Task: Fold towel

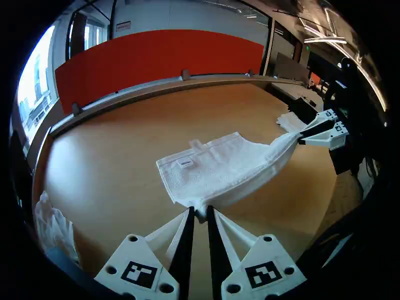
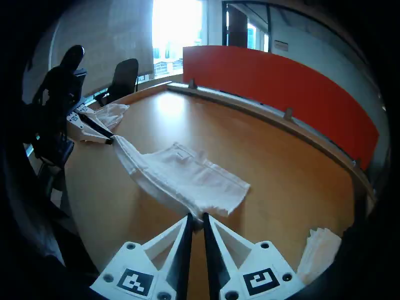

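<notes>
A white towel (image 1: 220,170) lies stretched across the wooden table (image 1: 110,150), its near edge lifted between two corners. In the left gripper view my left gripper (image 1: 200,212) is shut on the towel's near corner. The right gripper (image 1: 300,138) pinches the far corner at the right, and the cloth rises toward it. In the right gripper view my right gripper (image 2: 196,218) is shut on a corner of the towel (image 2: 185,177). The left gripper (image 2: 109,140) holds the opposite corner at the left. A small label (image 1: 184,161) shows on the cloth.
A pile of white cloths (image 1: 52,225) (image 2: 320,250) sits near the table's edge. Another white towel (image 1: 291,120) (image 2: 112,114) lies beyond the far gripper. An orange partition (image 1: 160,55) backs the table. Dark office chairs (image 2: 122,77) stand by the window.
</notes>
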Demonstrator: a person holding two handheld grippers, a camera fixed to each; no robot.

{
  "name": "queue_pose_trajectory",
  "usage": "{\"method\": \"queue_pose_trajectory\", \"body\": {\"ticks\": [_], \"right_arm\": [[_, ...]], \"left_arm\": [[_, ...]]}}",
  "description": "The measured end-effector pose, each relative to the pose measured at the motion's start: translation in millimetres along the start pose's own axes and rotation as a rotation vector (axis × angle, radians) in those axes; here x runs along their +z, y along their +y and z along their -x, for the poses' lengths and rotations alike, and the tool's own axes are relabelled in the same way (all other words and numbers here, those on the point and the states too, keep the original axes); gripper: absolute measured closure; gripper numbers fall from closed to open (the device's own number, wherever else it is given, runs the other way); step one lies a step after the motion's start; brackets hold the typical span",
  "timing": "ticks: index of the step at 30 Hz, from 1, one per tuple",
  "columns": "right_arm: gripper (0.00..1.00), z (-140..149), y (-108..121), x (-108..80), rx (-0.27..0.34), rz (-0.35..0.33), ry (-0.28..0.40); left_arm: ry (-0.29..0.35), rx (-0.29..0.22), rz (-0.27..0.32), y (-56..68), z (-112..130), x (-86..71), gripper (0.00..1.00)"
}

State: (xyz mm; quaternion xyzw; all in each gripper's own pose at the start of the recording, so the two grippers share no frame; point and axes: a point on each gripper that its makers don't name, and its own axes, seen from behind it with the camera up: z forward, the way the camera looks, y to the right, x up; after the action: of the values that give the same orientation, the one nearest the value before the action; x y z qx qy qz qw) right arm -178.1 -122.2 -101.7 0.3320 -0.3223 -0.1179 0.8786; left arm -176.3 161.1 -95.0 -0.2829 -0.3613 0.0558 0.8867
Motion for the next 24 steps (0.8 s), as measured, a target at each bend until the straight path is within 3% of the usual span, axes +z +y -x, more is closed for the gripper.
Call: {"method": "queue_pose_trajectory", "body": {"ticks": [24], "right_arm": [[0.85, -10, -4, -20.3, 0.019, -0.016, 0.01]], "left_arm": [[0.003, -0.018, 0.013, 7.0, -8, -18.1, 0.82]]}}
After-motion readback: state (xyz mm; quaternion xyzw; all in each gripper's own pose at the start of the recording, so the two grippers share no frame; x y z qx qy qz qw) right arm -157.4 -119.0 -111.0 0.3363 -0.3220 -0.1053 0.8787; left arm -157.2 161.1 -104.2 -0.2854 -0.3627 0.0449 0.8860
